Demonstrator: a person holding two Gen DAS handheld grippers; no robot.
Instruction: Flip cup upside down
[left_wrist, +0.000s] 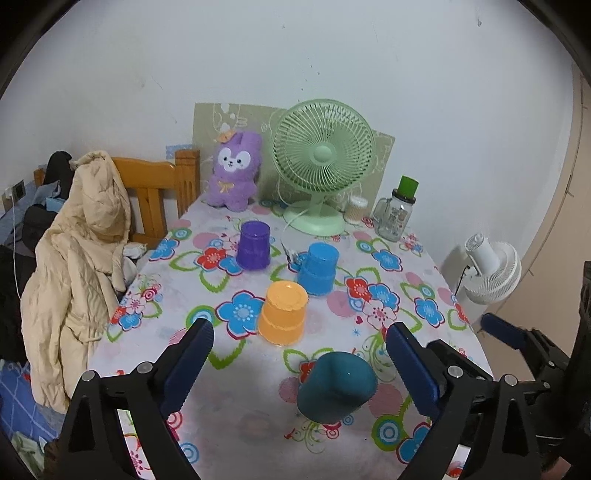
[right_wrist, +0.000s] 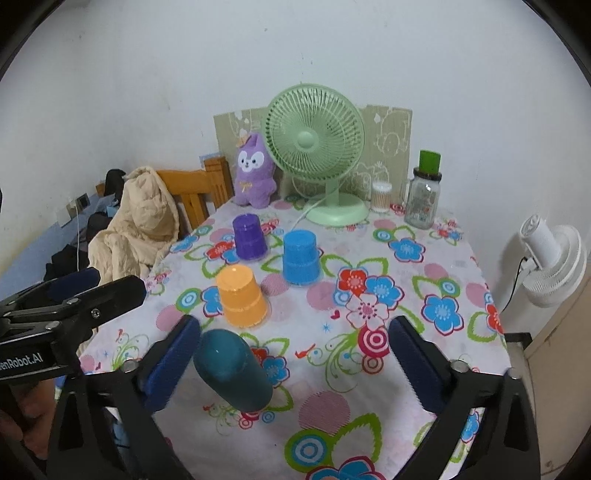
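Note:
A teal cup (left_wrist: 336, 387) stands upside down on the flowered tablecloth (left_wrist: 388, 295), nearest to me; it also shows in the right wrist view (right_wrist: 232, 369). Beyond it stand an orange cup (left_wrist: 282, 312), a blue cup (left_wrist: 317, 267) and a purple cup (left_wrist: 253, 245), all upside down. My left gripper (left_wrist: 299, 365) is open, its blue pads wide on either side of the teal cup without touching it. My right gripper (right_wrist: 295, 362) is open and empty, with the teal cup just inside its left finger (right_wrist: 173, 365).
A green desk fan (left_wrist: 321, 166), a purple plush toy (left_wrist: 232, 170), a cotton-swab jar (left_wrist: 356, 210) and a glass jar with a green lid (left_wrist: 397, 210) line the table's back. A wooden chair with a beige jacket (left_wrist: 81, 258) stands left. A white fan (left_wrist: 487, 266) stands right.

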